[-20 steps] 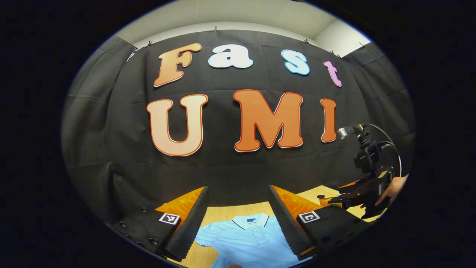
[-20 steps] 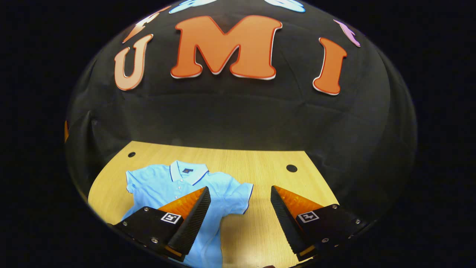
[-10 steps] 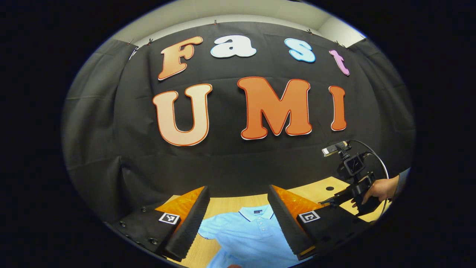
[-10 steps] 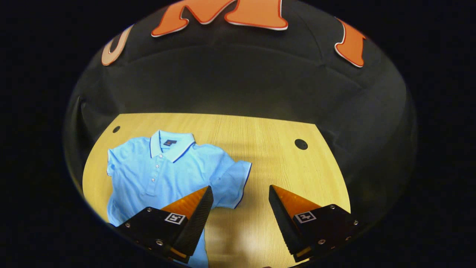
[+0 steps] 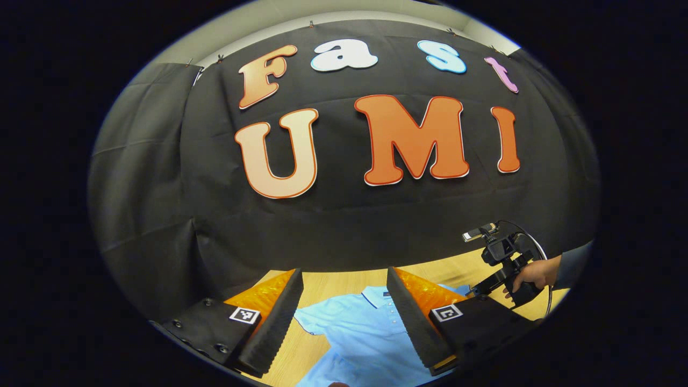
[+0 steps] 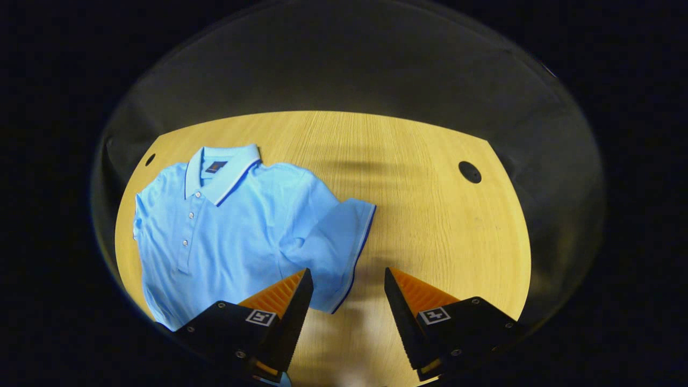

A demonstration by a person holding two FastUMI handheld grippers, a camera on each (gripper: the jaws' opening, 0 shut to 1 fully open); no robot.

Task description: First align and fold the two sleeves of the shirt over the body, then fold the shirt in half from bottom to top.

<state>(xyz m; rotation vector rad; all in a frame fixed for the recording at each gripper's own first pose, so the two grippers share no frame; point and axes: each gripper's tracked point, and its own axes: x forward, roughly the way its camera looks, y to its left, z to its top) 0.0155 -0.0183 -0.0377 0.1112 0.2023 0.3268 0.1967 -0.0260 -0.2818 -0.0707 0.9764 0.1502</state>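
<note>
1. Right gripper (image 6: 344, 279) held with jaws wide apart and nothing between them, hanging above the wooden table (image 6: 430, 226), apart from the cloth.
2. Left gripper (image 5: 344, 279) likewise spread wide and empty, raised higher and aimed mostly at the booth's wall, with only a strip of table below.
3. Light blue polo shirt (image 6: 231, 231) lying flat and face up at about 9 o'clock in the right gripper view, collar (image 6: 223, 169) toward 11 o'clock.
4. One short sleeve (image 6: 338, 247) spread outward, its dark-trimmed hem just beyond the fingertips, near 12 o'clock from the right gripper.
5. Probably the reach toward this sleeve, before any fold; no sleeve laid over the body yet.
6. Possible trouble: pinching only the hem's edge and losing it mid-fold, or catching the body layer beneath and dragging the whole shirt crooked.
7. Right gripper view: gives the whole upper shirt, the sleeve and two dark holes (image 6: 470, 172) in the table.
8. Left gripper view: gives instead the other gripper at 3 o'clock with a hand (image 5: 532, 274) holding it, plus only the shirt's collar region.
</note>
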